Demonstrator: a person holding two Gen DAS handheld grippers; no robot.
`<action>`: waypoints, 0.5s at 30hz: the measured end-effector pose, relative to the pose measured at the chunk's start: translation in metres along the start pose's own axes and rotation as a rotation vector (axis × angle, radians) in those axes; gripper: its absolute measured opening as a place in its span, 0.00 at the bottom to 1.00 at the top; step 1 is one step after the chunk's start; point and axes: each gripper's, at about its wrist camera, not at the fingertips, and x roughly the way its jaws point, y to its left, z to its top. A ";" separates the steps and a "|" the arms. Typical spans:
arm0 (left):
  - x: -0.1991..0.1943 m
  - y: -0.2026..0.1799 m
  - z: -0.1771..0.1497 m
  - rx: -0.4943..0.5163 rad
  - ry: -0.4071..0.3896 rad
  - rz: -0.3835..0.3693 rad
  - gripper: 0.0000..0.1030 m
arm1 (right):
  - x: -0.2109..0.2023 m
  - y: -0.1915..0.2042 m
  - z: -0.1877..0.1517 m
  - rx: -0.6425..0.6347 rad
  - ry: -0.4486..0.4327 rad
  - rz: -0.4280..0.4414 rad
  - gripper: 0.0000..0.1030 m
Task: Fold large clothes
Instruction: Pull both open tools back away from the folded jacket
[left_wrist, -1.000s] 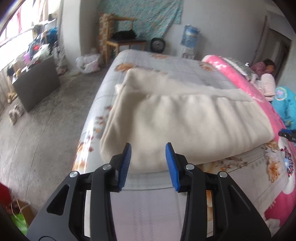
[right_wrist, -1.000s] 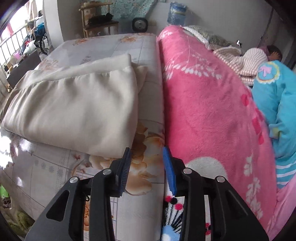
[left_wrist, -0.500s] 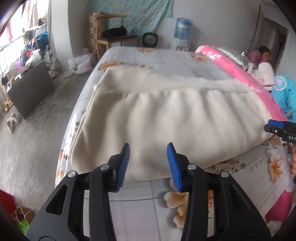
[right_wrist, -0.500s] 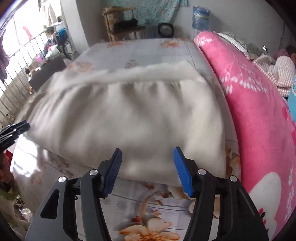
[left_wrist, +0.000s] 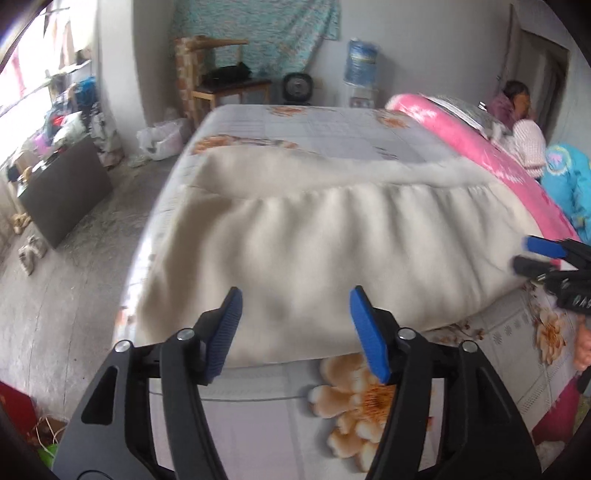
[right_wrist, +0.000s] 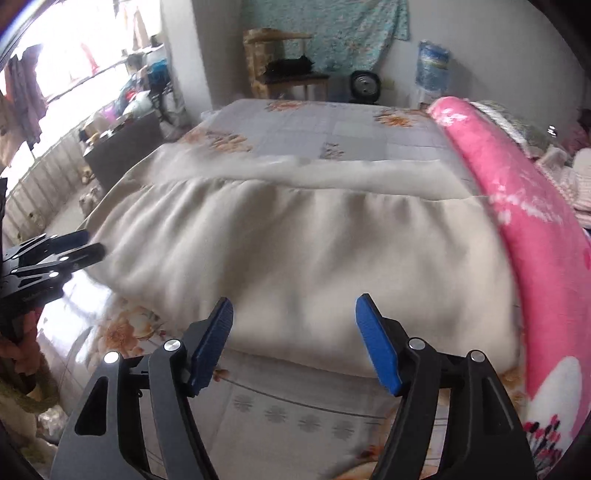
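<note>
cream folded blanket (left_wrist: 332, 240), plain, no print. bed sheet (left_wrist: 314, 125) pale grey-white check with orange flowers. pink fleece blanket (right_wrist: 517, 206) with white flecks plus a white patch and small red and black marks low down. left gripper (left_wrist: 295, 328) black with blue pads; right gripper (right_wrist: 294, 336) same black and blue. wall cloth (left_wrist: 258, 33) teal, small pattern. water bottle (left_wrist: 360, 61) blue. turquoise garment (left_wrist: 569, 177) with pink and yellow trim. cabinet (left_wrist: 62, 192) dark grey. floor (left_wrist: 74, 295) grey. fan (right_wrist: 364, 86) black.
</note>
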 end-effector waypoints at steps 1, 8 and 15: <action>0.004 0.011 -0.001 -0.030 0.018 0.019 0.62 | 0.001 -0.016 -0.001 0.045 0.005 -0.025 0.68; 0.008 0.042 -0.003 -0.174 0.062 -0.019 0.65 | 0.004 -0.058 -0.016 0.210 0.056 0.004 0.69; -0.056 0.006 -0.014 -0.069 -0.061 -0.032 0.82 | -0.043 -0.019 -0.034 0.140 -0.001 0.035 0.82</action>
